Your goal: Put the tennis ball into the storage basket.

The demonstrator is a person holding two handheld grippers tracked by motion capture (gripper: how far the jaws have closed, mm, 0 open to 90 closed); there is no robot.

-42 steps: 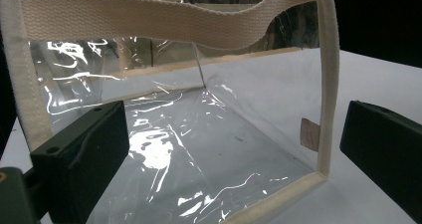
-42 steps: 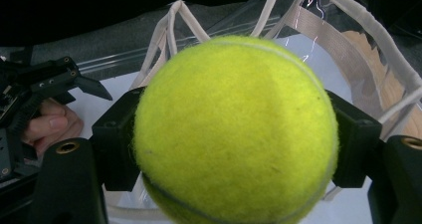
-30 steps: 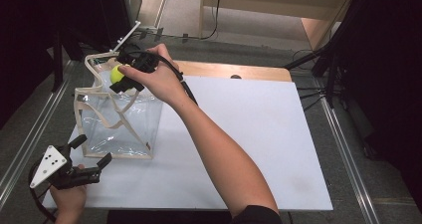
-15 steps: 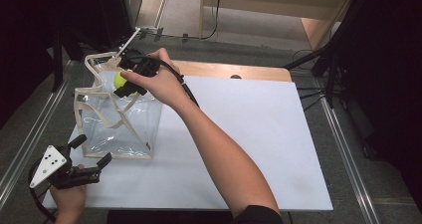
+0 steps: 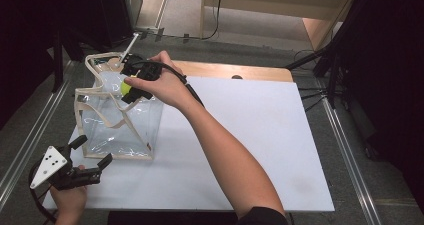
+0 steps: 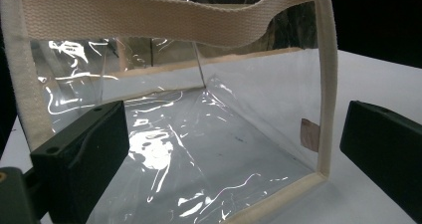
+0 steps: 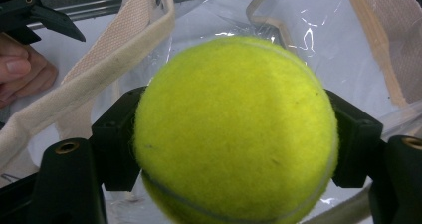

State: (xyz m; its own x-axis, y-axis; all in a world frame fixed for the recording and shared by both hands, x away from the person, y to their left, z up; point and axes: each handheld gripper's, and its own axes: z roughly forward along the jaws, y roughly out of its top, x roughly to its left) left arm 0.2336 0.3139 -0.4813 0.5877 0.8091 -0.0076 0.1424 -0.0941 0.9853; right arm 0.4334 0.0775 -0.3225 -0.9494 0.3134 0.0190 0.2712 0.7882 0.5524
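A clear plastic tote bag point(image 5: 117, 122) with cream webbing handles stands upright at the left of the white board point(image 5: 240, 135). My right gripper point(image 5: 131, 89) is shut on a yellow-green tennis ball point(image 5: 125, 87) and holds it over the bag's open top. In the right gripper view the tennis ball point(image 7: 234, 134) sits squeezed between both jaws, with the bag's handles point(image 7: 99, 69) below. My left gripper point(image 5: 92, 155) stands open just in front of the bag's near lower corner. The left gripper view looks through the clear bag point(image 6: 199, 124), which holds nothing.
The white board lies on a wooden table point(image 5: 240, 70); its right half is bare. Metal rails point(image 5: 30, 130) run along the left side. The person's right forearm point(image 5: 225, 155) crosses the board diagonally. Dark stands and cables point(image 5: 320, 60) sit at the far right.
The right gripper with the tennis ball has shifted slightly toward the bag's middle and lower over the opening. The left gripper has stayed in place.
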